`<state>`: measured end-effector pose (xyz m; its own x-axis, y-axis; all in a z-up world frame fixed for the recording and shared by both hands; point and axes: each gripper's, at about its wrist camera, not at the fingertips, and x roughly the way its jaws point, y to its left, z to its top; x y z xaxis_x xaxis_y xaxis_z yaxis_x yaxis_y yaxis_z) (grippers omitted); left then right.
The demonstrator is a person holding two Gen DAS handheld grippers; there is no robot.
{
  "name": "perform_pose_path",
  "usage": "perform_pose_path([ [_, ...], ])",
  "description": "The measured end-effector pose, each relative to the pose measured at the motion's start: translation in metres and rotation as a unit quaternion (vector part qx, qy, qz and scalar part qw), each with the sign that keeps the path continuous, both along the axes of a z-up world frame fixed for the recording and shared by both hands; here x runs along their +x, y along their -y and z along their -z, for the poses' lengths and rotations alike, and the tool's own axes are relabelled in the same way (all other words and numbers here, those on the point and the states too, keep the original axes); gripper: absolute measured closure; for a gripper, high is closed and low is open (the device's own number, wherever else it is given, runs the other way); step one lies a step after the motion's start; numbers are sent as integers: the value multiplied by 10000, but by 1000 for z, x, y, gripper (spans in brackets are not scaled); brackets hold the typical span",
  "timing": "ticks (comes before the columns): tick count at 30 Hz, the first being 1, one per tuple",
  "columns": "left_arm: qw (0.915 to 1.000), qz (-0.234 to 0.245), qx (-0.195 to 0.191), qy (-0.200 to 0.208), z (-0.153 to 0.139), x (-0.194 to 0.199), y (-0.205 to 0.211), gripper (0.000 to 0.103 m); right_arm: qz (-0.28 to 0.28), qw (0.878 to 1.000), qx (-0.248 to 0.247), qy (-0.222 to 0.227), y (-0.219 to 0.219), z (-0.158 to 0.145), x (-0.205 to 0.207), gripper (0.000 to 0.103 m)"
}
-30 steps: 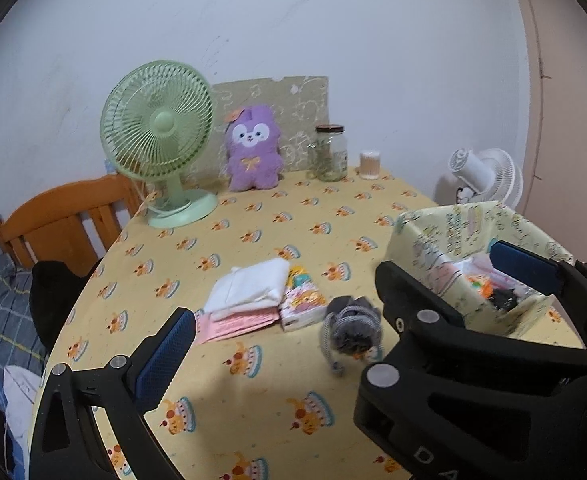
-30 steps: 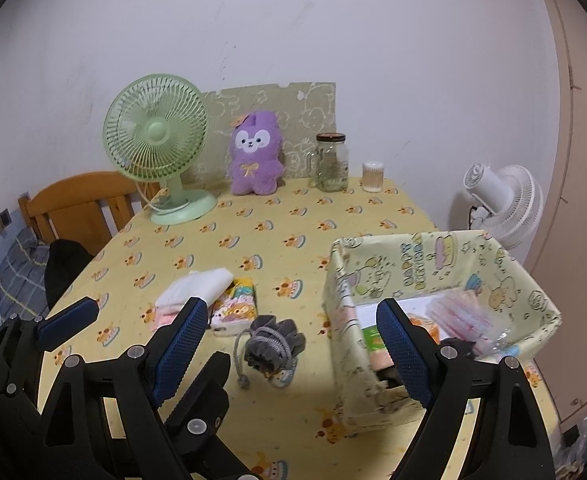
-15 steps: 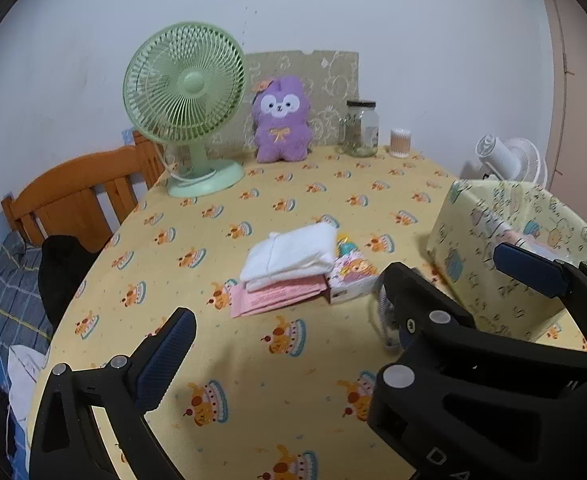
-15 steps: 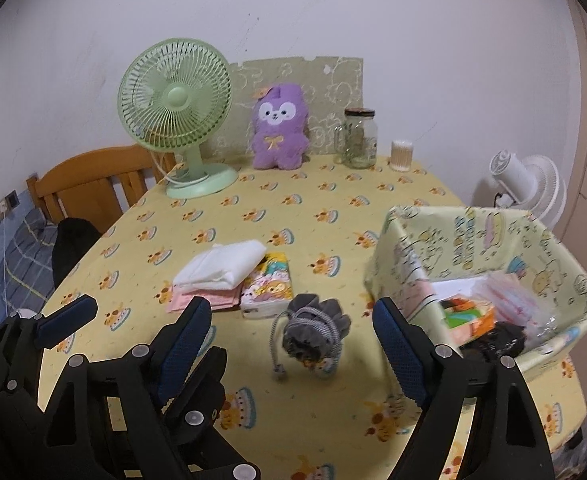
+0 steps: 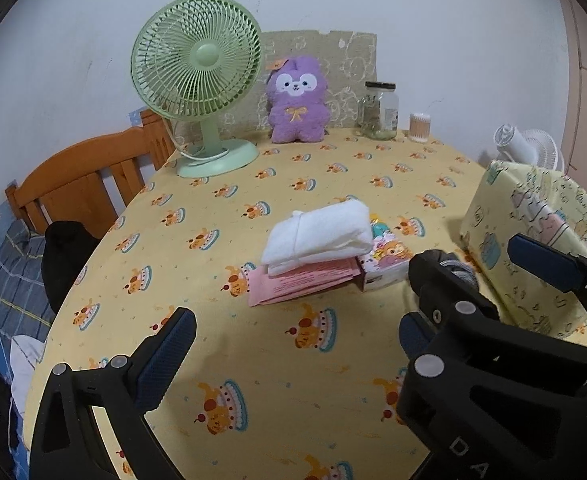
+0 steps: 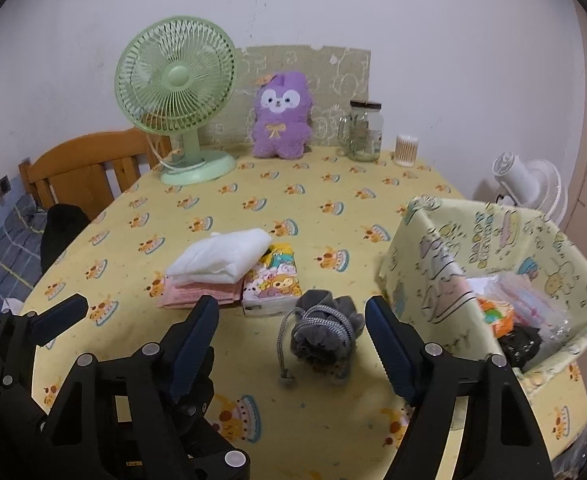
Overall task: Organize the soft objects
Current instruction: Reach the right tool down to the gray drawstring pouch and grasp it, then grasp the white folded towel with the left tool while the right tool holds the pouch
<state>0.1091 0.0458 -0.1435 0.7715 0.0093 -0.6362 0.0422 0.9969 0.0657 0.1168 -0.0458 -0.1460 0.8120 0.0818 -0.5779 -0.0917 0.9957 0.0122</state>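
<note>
A grey drawstring pouch lies on the yellow tablecloth, between the open fingers of my right gripper, which is empty. Left of the pouch lie a tissue pack, a folded white cloth and a pink packet. A patterned fabric bin holding several items stands to the right. In the left wrist view the white cloth and pink packet lie ahead of my open, empty left gripper; the right gripper hides most of the pouch.
At the table's back stand a green fan, a purple plush, a glass jar and a cotton swab cup. A wooden chair is at the left. A white fan stands beyond the right edge.
Both grippers have moved left and forward over the table. The pouch now sits between the right gripper's fingers, and the bin has shifted to the right of both views.
</note>
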Motion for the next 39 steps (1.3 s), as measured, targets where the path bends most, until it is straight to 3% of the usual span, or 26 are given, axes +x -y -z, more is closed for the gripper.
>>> perform_pose_path([
  [9,9998,-29,141,-139,16,15,3,2,202,9992,-10,-333,1,20,19,42],
  [24,9987,60,294,-416,31,37,8,4,394,9977,-80,-547,6,36,39,53],
  [27,9985,66,311,-442,32,38,8,5,390,9974,-199,-566,5,37,42,67],
  [39,9994,31,345,-70,6,45,15,5,326,9988,146,-336,15,15,43,73],
])
